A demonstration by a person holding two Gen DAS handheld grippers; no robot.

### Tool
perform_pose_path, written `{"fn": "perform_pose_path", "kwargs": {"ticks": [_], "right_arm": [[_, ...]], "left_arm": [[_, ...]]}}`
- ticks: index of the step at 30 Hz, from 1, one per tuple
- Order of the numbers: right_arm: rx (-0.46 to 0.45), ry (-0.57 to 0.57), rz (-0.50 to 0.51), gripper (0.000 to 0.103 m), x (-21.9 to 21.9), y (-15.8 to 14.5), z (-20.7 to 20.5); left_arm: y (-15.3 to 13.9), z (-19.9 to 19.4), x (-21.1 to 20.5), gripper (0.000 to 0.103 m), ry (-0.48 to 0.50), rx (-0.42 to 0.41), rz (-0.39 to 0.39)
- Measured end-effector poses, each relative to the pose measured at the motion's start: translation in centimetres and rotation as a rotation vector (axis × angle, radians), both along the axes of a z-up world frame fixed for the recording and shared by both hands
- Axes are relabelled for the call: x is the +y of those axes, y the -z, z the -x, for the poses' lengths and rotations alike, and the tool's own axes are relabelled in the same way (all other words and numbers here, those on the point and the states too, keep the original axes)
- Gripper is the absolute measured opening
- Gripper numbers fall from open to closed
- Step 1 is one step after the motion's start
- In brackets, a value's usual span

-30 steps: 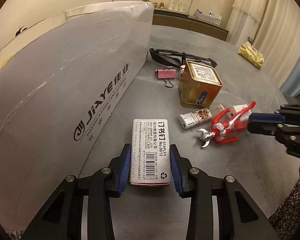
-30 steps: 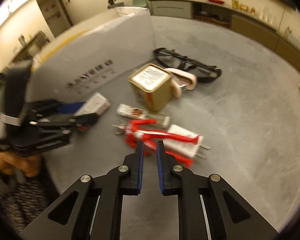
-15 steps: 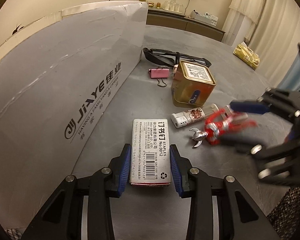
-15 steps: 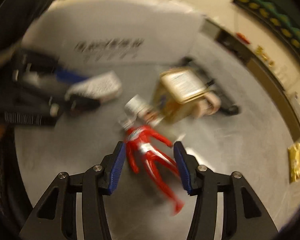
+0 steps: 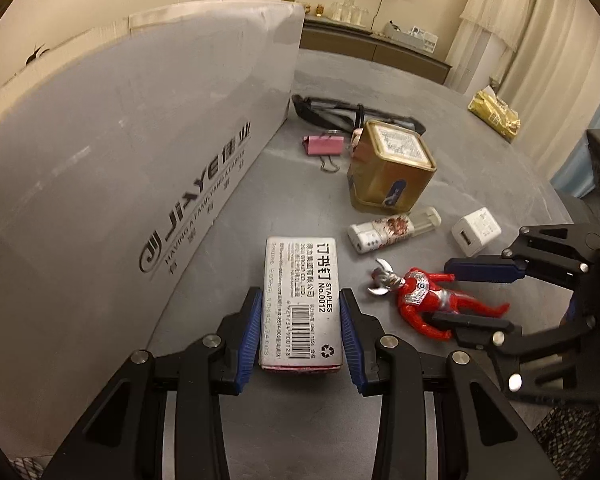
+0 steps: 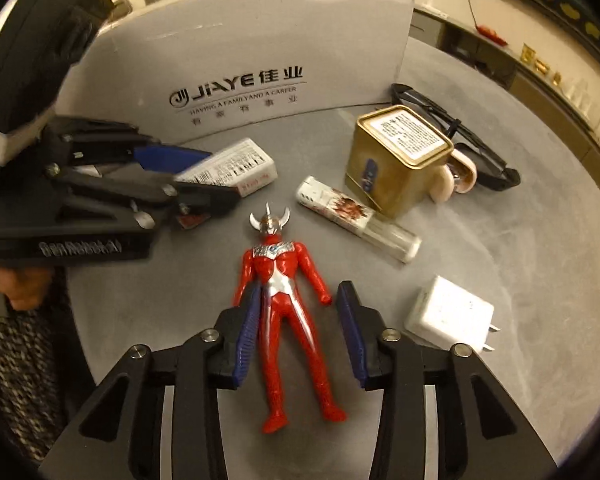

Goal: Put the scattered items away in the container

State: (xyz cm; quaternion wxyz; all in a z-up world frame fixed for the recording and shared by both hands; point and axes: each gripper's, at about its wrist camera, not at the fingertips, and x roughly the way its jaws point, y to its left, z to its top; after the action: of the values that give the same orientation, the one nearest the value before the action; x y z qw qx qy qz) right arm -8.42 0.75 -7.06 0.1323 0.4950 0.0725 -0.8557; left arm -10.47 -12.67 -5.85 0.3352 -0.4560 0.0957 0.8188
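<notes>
The container (image 5: 132, 152), a grey box, is running off frame, its inside hidden. Beside it, the left claw (image 5: 300, 332) is gripping the staples box (image 5: 300, 300); the right claw (image 6: 296, 336) is spreading open around the red figure (image 6: 288, 304), partly masking it.

Both wrist cameras are looking down close over the worktop (image 5: 480, 152), crossing views and sharing the red figure (image 5: 432, 300) (image 6: 288, 300).

The white box (image 6: 260, 80) carries "JIAYE" and "HAVING A FAMILY AND A CAREER". The staples box (image 5: 300, 300) reads "STAPLES No.0012". The left gripper (image 6: 204, 172) body shows "GenRobot.AI".
</notes>
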Motion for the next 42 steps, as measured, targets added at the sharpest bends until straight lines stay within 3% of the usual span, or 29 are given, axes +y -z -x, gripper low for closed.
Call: {"fn": "perform_pose_path", "kwargs": {"ticks": [5, 19, 29, 42], "right_arm": [[-0.008, 0.016, 0.034, 0.034, -0.5, 0.0, 0.3], [0.067, 0.062, 0.095, 0.034, 1.4, -4.6, -2.2], [0.145, 0.113, 0.123, 0.035, 0.8, -7.0, -4.1], [0.224, 0.103, 0.119, 0.035, -1.3, -9.6, -6.2]], "left_arm": [[-0.3, -0.2, 0.0, 0.039, 0.004, 0.009, -0.008], [-4.6, -3.4, -1.2, 0.039, -0.013, 0.075, -0.05], [-7.6, -5.0, -2.7, 0.039, -0.09, 0.146, 0.043], [-11.7, -7.8, -5.5, 0.039, -0.144, 0.237, 0.055]]}}
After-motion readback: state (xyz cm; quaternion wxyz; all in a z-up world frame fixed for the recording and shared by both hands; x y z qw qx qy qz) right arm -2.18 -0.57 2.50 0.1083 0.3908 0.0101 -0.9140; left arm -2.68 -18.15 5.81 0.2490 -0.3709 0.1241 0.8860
